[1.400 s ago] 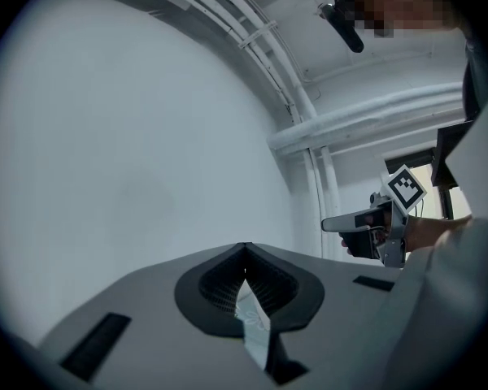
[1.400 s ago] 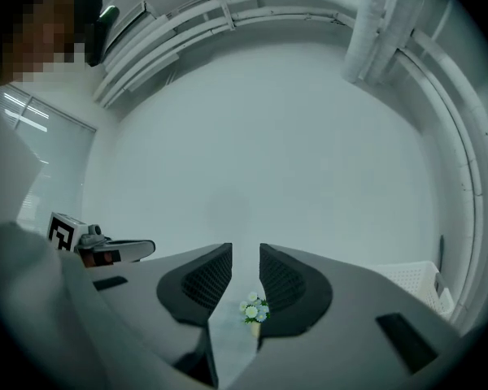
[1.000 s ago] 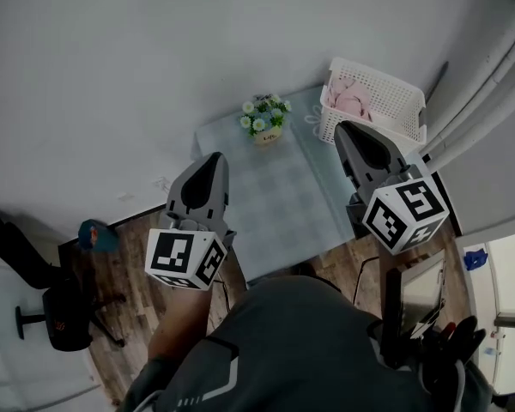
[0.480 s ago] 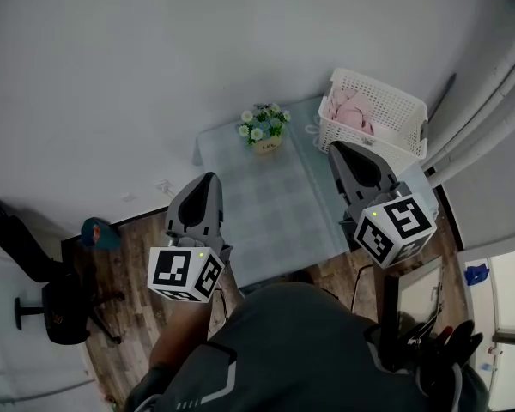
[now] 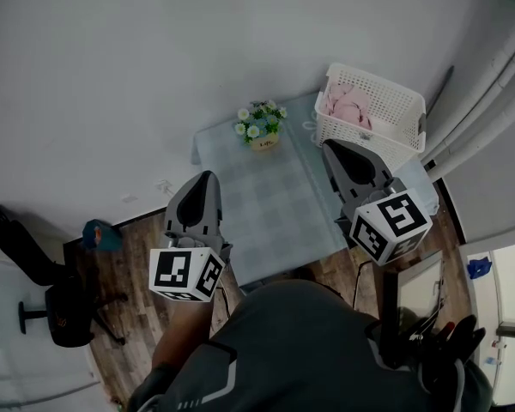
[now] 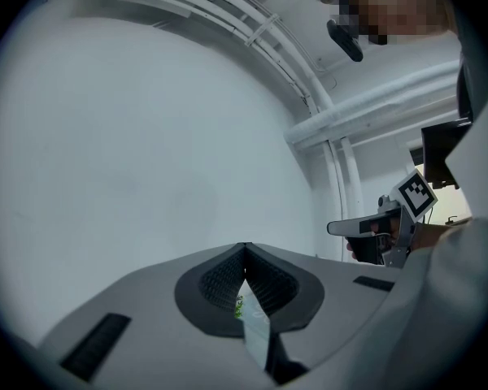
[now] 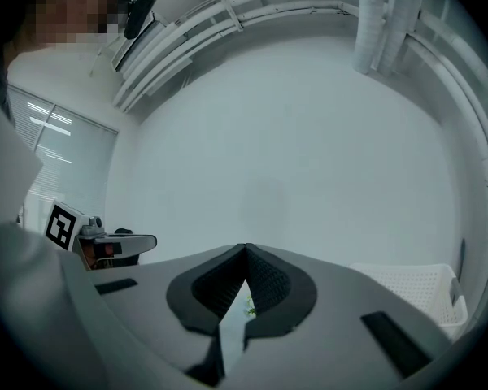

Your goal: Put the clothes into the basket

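Right gripper point(image 5: 334, 148) drew back from basket point(image 5: 383, 82) (jaws together).

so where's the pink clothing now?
Head view, upper right: the pink clothing lies inside the white perforated plastic basket at the far right corner of the pale table, beyond the right gripper.

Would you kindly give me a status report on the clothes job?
Left tongs shut, empty. Right tongs shut, empty. Pink clothes in basket. Flowers on table, apart from basket.
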Available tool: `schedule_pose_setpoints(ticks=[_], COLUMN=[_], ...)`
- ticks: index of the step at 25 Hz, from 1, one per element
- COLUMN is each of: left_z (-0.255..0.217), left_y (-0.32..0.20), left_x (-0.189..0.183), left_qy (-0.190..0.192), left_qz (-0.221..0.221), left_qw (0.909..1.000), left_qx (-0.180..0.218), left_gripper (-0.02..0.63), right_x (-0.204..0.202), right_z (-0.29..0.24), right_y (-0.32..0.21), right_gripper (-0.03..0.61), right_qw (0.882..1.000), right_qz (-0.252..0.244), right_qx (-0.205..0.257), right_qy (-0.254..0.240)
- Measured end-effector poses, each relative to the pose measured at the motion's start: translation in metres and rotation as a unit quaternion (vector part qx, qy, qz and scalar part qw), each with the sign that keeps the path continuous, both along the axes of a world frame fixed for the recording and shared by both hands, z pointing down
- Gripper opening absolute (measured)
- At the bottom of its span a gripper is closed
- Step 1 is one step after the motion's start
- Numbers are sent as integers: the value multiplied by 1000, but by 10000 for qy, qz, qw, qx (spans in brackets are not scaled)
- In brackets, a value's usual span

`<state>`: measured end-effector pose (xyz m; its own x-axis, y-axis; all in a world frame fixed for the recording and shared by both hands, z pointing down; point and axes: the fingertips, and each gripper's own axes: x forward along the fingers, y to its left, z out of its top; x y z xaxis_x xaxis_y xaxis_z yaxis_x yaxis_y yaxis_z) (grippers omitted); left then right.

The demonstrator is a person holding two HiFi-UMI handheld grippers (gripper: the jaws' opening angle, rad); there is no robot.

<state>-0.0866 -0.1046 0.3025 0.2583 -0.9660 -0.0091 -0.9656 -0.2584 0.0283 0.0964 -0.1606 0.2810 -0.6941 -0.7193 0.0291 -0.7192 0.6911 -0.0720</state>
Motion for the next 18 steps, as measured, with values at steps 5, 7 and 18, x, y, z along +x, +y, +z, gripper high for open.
schedule_pose_setpoints(ticks=[5, 7, 18], left_z=[0, 0, -1], left_y=[1, 2, 3], left_x=[-1, -1, -3], left_qy=[-36, -37, -83], left_qz=[11, 30, 163], left_qw=[10000, 10000, 9998], left_qx=[-34, -57, -52], left_gripper=[9, 9, 9], right_x=[0, 0, -3], right_z=[2, 2, 1], right_y=[2, 3, 7], right_gripper=[12, 12, 12], right_qw=[10000, 10000, 9999], right_qz=[21, 34, 108], right_qx=[-24, -24, -22], right_qy=[3, 20, 119])
